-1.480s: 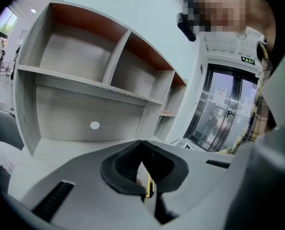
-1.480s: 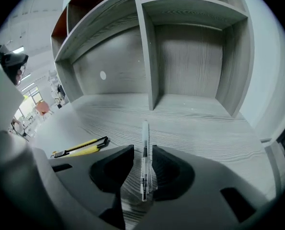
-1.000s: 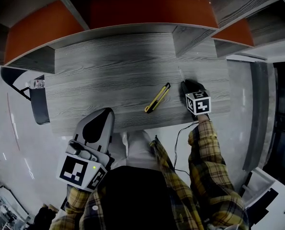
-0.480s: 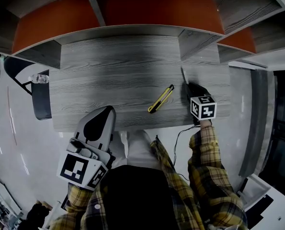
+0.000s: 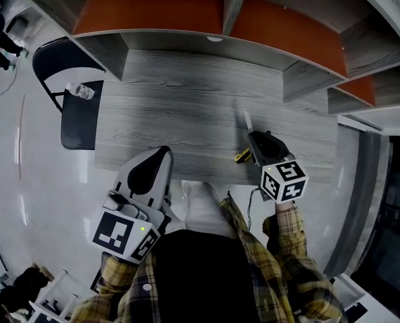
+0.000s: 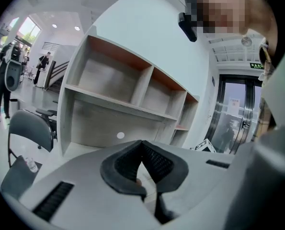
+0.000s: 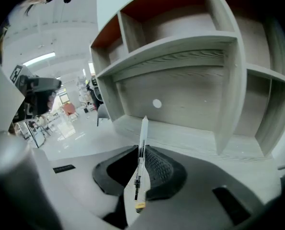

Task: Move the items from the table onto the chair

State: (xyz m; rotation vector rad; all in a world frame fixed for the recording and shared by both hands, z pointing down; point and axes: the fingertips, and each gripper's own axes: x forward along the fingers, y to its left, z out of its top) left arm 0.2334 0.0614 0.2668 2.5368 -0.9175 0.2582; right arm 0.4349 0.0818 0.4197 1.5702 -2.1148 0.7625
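Pen (image 7: 143, 133) sits clamped in my right gripper (image 7: 142, 152) above the table (image 5: 186, 106), over the yellow utility knife (image 5: 241, 156); my left gripper (image 6: 142, 143) has its jaws together, nothing between.

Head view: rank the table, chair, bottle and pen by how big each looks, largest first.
1. table
2. chair
3. pen and bottle: too close to rank. The pen looks longer but far thinner, its lower end is hidden in the jaws, and it may sit nearer the camera.
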